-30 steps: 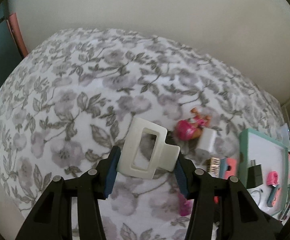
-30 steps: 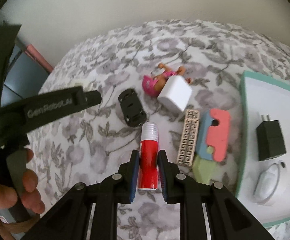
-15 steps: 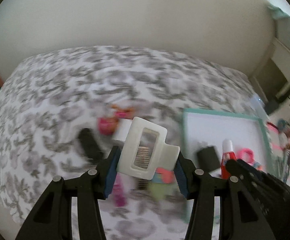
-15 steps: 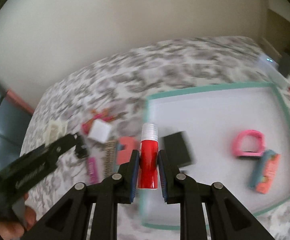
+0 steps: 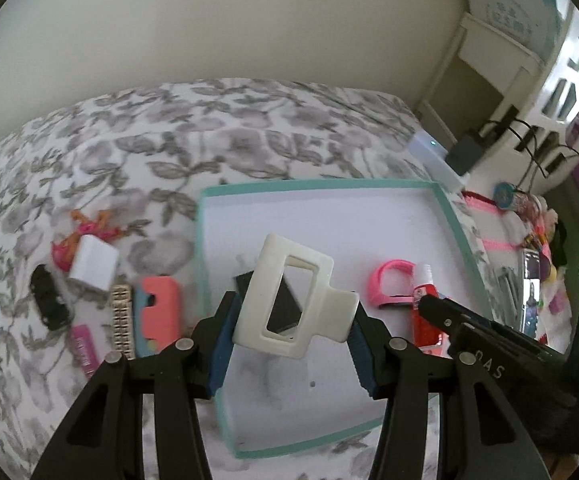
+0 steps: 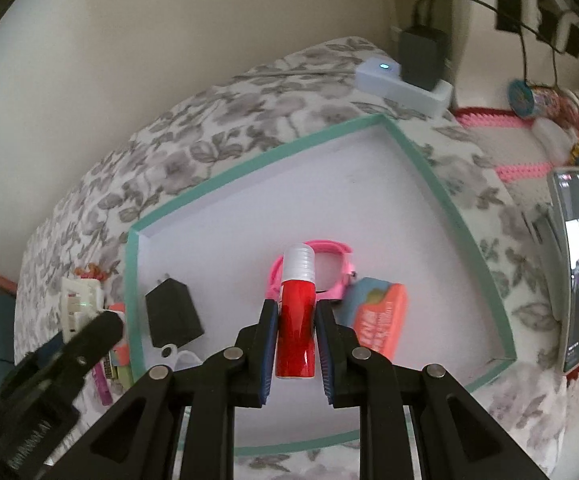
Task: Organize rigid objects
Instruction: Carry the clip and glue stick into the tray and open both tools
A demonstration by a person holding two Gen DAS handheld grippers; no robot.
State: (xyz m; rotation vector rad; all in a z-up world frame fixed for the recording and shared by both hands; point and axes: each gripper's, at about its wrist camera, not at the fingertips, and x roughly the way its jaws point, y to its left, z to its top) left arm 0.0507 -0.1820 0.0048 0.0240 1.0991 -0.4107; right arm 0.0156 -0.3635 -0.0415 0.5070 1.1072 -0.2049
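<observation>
Over the teal-rimmed tray [image 5: 455, 224] on the bed [image 5: 161, 136], a white hair clip [image 5: 293, 300] is held in the left gripper [image 5: 289, 344] jaws and a red tube [image 6: 297, 312] in the right gripper [image 6: 296, 344] jaws; three items are already placed, while several [image 5: 157, 312] are left outside.

A tray [image 5: 455, 236] is set on the bed [image 5: 217, 128]; a charger [image 6: 173, 316], a watch [image 6: 331, 250] and a case [image 6: 379, 320] are lodged within it. A toy car [image 5: 49, 298], a cube adapter [image 5: 93, 266] and a doll [image 5: 77, 236] are found on the bed left of the tray.
</observation>
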